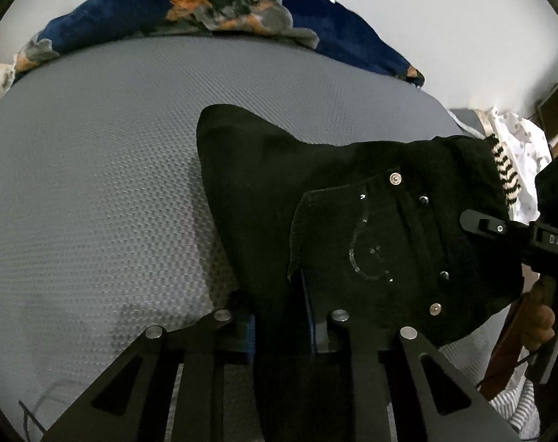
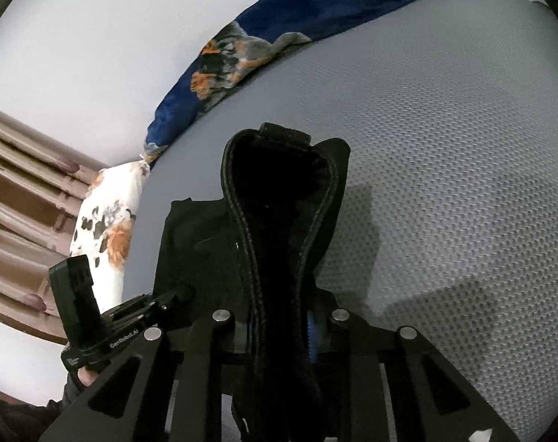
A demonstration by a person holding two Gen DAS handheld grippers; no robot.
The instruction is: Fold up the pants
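Grey textured bed (image 1: 94, 184) fills both views, a blue pillow (image 1: 334, 25) at its far edge. Black pants (image 1: 352, 228) hang bunched centre-right, raised off it. Left hand-held gripper (image 1: 282, 320) and right hand-held gripper (image 2: 279, 331) each pinch the fabric, waistband running between them. Legs are cut off below; fold state unclear.
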